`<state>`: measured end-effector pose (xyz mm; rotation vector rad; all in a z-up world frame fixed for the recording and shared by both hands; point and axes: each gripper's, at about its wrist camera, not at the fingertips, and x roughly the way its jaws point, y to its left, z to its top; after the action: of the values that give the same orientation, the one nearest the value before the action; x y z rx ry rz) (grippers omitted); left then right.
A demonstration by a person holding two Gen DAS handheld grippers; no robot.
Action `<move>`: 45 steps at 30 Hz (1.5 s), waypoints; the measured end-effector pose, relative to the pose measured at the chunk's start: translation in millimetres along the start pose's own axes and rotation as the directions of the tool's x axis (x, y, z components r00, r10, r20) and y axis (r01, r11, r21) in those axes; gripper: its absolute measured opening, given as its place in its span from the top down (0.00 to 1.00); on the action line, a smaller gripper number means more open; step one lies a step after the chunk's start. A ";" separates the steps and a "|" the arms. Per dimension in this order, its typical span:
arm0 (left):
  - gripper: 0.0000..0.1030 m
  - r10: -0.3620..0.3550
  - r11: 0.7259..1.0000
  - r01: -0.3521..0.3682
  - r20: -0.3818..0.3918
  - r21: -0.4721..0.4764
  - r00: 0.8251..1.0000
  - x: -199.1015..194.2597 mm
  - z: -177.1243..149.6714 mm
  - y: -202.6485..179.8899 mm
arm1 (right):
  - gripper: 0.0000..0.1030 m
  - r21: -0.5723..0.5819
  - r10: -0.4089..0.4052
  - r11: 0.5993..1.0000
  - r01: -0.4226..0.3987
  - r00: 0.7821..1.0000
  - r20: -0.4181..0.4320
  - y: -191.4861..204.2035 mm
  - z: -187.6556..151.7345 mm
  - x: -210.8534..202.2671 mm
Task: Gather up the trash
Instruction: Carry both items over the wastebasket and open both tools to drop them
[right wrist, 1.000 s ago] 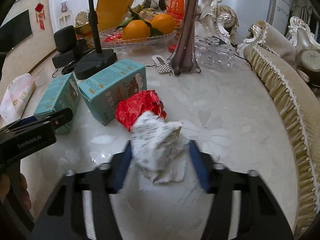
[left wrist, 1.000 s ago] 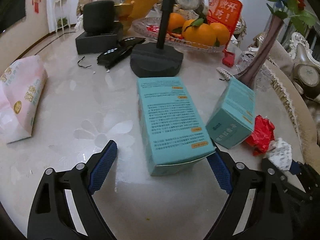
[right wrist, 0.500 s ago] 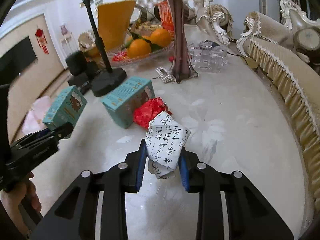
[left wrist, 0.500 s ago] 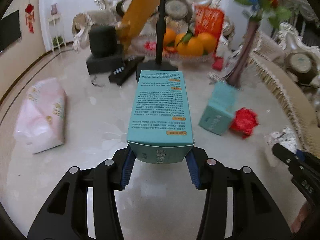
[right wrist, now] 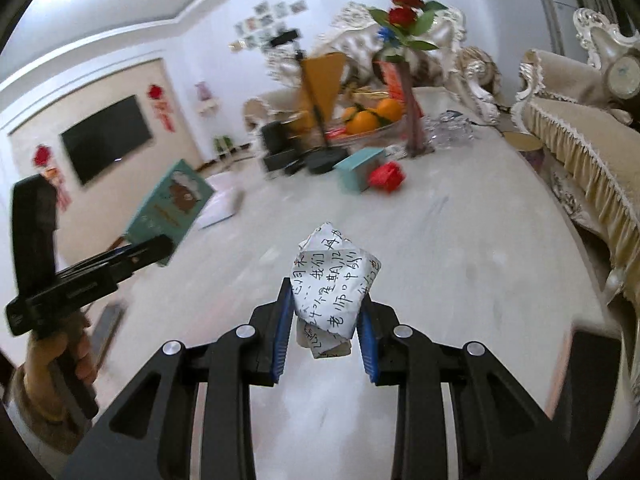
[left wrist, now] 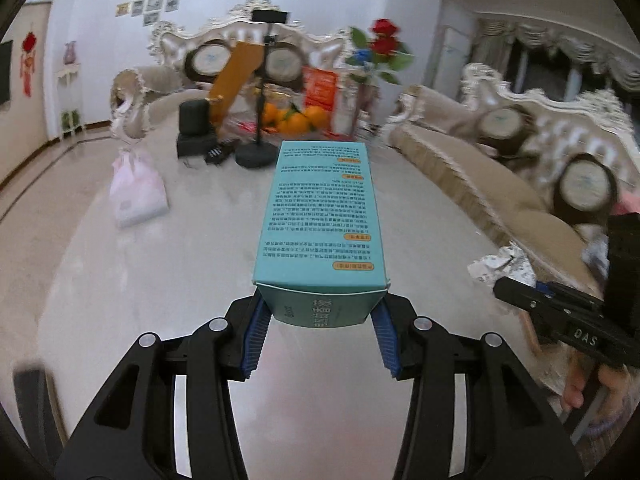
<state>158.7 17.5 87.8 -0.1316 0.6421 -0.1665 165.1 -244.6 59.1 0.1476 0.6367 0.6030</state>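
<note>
My left gripper [left wrist: 320,332] is shut on a teal cardboard box [left wrist: 322,220] and holds it well above the marble table [left wrist: 160,280]. The box also shows at the left of the right wrist view [right wrist: 172,204]. My right gripper [right wrist: 322,332] is shut on a crumpled white paper with handwriting [right wrist: 332,284], lifted off the table; that paper also shows in the left wrist view [left wrist: 504,268]. A second teal box [right wrist: 360,168] and a crumpled red paper [right wrist: 386,176] lie on the table far ahead.
A pink tissue pack [left wrist: 136,192] lies at the left. A phone stand [left wrist: 258,152], black speaker [left wrist: 194,120], fruit bowl with oranges [right wrist: 368,120], flower vase [right wrist: 412,120] and glassware [right wrist: 452,132] crowd the far end. A beige sofa [right wrist: 580,152] runs along the right.
Both grippers have lifted up and pulled back from the table's far end, carrying the teal box and the white paper. The table objects now look farther away.
</note>
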 end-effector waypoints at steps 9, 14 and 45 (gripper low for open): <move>0.55 -0.111 0.992 0.121 -0.189 0.044 0.976 -80.6 -163.2 -58.9 | 0.73 0.097 0.022 0.995 -0.003 0.981 -0.195 23.5 -126.2 -80.9; 0.55 -0.119 0.990 0.137 -0.397 0.016 0.910 -44.8 -232.3 -64.9 | 0.73 0.130 -0.016 0.989 0.075 0.913 -0.408 18.7 -185.6 -31.1; 0.19 0.030 0.984 0.089 -0.634 0.155 0.773 47.3 -302.4 -64.9 | 0.39 0.001 -0.155 0.981 0.192 0.798 -0.582 8.9 -248.9 24.7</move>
<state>5.7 -76.5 -168.5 0.0979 1.3047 -0.3047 27.8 -235.9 -150.0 -0.0479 1.2545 0.4444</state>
